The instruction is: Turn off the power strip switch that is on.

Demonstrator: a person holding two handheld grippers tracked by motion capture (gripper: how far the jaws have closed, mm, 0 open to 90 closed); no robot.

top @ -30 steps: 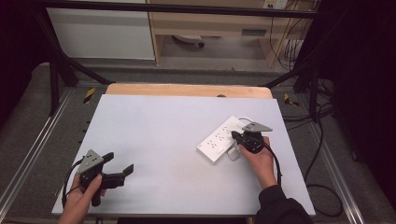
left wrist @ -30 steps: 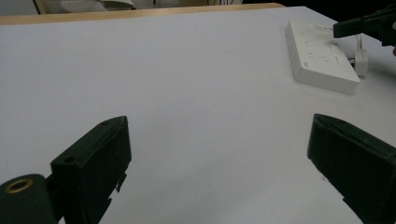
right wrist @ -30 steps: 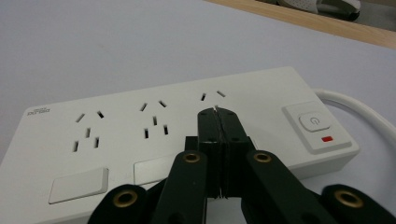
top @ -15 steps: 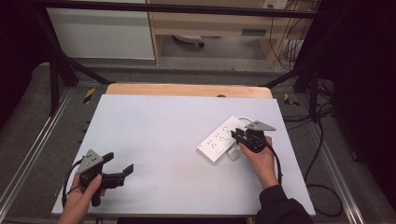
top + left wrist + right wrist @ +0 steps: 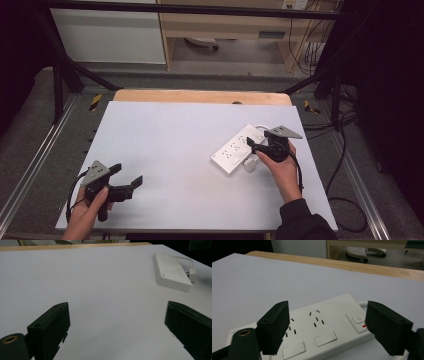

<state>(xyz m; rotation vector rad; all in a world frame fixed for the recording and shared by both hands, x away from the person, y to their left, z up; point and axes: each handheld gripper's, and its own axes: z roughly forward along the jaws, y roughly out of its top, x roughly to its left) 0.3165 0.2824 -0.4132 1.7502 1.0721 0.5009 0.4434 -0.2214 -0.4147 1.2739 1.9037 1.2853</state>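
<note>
Where the white power strip (image 5: 234, 152) lies aslant on the right half of the white table (image 5: 165, 130), the right gripper (image 5: 256, 146) hangs just over its near end, jaws wide apart, gripping nothing. Strip: socket slots, rocker switches, a power button, white cable (image 5: 186, 261) and plug (image 5: 249, 165) beside it. Left gripper (image 5: 126, 176) sits near the front-left edge, jaws spread, empty. Broad bare tabletop between them; wooden edge (image 5: 200, 96) at the far side.

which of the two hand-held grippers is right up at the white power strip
The right hand-held gripper: its open jaws sit just over the power strip. The left hand-held gripper is apart from it, at the table's near left corner.
</note>
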